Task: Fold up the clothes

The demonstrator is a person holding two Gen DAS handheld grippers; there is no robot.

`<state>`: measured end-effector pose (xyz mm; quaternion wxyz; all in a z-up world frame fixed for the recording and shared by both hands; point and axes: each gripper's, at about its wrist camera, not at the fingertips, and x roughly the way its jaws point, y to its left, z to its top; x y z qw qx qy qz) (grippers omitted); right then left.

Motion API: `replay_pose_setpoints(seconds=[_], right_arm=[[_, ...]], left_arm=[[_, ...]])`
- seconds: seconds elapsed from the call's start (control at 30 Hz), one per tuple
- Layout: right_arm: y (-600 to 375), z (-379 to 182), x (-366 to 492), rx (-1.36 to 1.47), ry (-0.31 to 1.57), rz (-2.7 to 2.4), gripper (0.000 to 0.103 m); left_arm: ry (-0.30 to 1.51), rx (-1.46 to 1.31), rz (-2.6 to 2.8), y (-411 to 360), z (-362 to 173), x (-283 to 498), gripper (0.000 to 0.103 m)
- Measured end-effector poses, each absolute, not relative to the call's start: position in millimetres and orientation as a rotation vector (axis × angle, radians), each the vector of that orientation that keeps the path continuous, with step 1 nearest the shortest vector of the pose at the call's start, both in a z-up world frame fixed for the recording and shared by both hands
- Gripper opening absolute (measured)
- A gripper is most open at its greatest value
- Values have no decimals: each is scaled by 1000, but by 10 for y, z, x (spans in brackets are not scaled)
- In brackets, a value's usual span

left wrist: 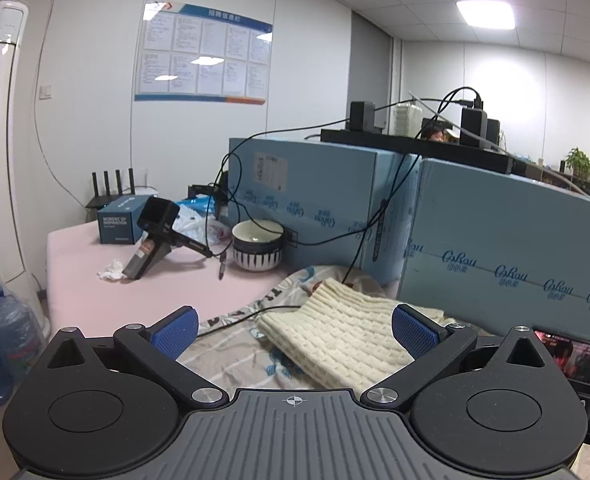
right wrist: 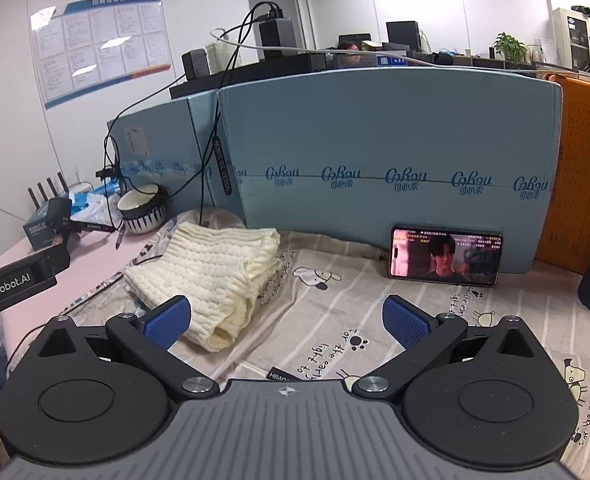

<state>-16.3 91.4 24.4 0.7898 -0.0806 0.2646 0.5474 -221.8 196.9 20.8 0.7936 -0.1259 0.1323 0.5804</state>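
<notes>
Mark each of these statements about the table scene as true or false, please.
1. The cream knitted garment lies folded on the printed sheet. True.
2. The right tongs grip the garment. False: they are open and hold nothing.
3. The left tongs are open. True.
4. The phone lies flat with a dark screen. False: it leans against the blue box, showing video.
5. The striped bowl stands on the pink surface. True.

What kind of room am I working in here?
Most likely an office corner turned into a recording bench. A notice board hangs on the wall, desks with monitors sit behind blue foam boards, and a knit sweater lies on a printed sheet.
</notes>
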Motion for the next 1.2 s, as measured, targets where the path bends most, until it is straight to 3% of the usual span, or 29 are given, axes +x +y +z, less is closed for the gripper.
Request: replay_pose_setpoints(seconds=[1.2], right_arm=[[992,98,-322,-283,621,1233,103]], left_arm=[[351,-295,1259,2018,74,-2198,103]])
